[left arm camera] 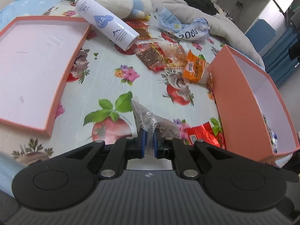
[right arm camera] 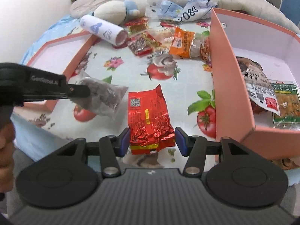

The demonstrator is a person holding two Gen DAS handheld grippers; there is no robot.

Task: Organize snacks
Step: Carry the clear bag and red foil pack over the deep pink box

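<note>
While the left hand-held gripper (left arm camera: 149, 140) pinches a clear snack bag (right arm camera: 105, 95), the right hand-held gripper (right arm camera: 152, 140) half-open straddles the red foil packet (right arm camera: 150, 118), box (right arm camera: 230, 86) to its right part-filled, several snacks ahead remaining.

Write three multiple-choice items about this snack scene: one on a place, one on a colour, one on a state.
1. Where does the red foil pack lie?
A. in the box
B. on the printed cloth, between the right gripper's fingers
C. on the lid

2. What colour is the outside of the box?
A. orange-pink
B. green
C. black

3. What is the left gripper doing?
A. standing wide open
B. closed on a clear bag
C. closed on the spray can

Answers: 1 B, the pack rests on the cloth in front of the right gripper. 2 A, its walls show orange-pink. 3 B, the clear bag hangs pinched between its pads.
</note>
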